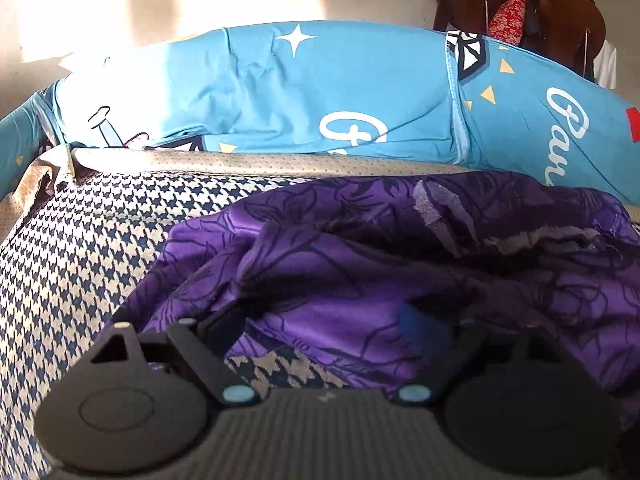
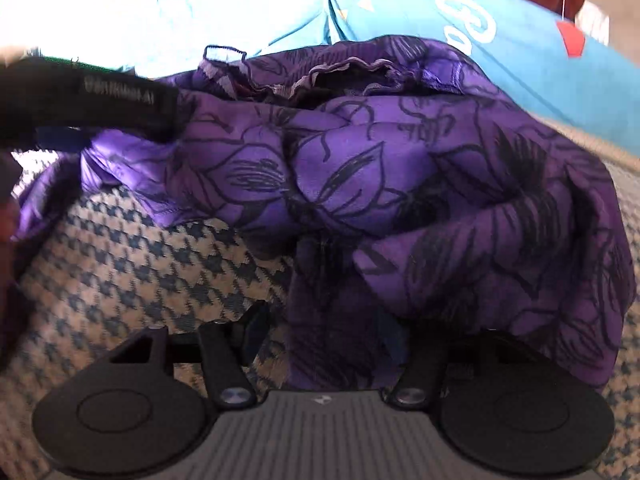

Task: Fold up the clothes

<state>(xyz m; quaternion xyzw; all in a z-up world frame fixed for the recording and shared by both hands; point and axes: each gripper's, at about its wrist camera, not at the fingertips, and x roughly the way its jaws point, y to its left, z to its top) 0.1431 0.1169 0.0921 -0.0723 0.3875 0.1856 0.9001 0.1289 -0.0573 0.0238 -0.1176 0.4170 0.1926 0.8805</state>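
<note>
Purple floral garment (image 2: 360,184) is seen crumpled on the houndstooth bed cover (image 1: 80,248), before a blue printed pillow (image 1: 280,88). Left tongs (image 1: 328,320) are spread wide over its edge. Right tongs (image 2: 332,328) are parted, cloth lying between, unclamped.

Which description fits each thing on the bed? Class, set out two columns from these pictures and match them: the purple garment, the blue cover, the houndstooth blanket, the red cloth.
Things:
1. purple garment
2. blue cover
3. houndstooth blanket
4. red cloth

Descriptions:
A. draped over a dark wooden chair
B. printed with white stars and lettering
C. crumpled, with dark flower outlines
D. spread beneath the garment

Pairs: 1-C, 2-B, 3-D, 4-A
</note>
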